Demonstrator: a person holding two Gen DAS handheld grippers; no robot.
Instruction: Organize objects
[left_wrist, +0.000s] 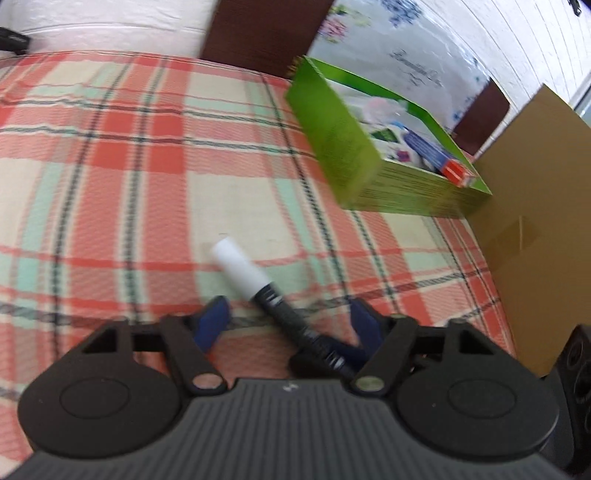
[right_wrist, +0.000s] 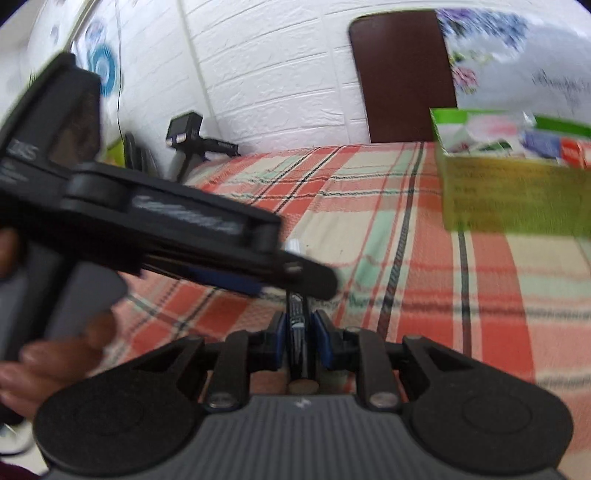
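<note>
Marker (right_wrist: 300, 343) sits pinched in my right gripper (right_wrist: 300, 341), pads pressed on the black barrel near its tail, white cap (left_wrist: 240, 267) pointing out ahead over the plaid cloth (left_wrist: 110, 166). Left gripper (left_wrist: 291, 325) straddles the same barrel farther up, blue pads (left_wrist: 216, 321) spread either side with a gap on the left and no clear contact on the right, so I read it as not gripping. Green box (left_wrist: 332, 147) with other bits already inside stands well apart, up and to the right, next to a brown cardboard sheet (left_wrist: 535, 221). Risks as I see them: both views are blurred, so the hands look to be moving, and a thin round barrel held near one end can pivot or slide out of the right pads. If the left closes off-centre it levers the marker sideways against the right grip and twists it loose. If the left clamps on the cap and I pull, the cap may pop off instead of the marker transferring. Left finger crosses right over my right view, so a collision between the two tools is easy. A drop lands on soft cloth and could roll.
</note>
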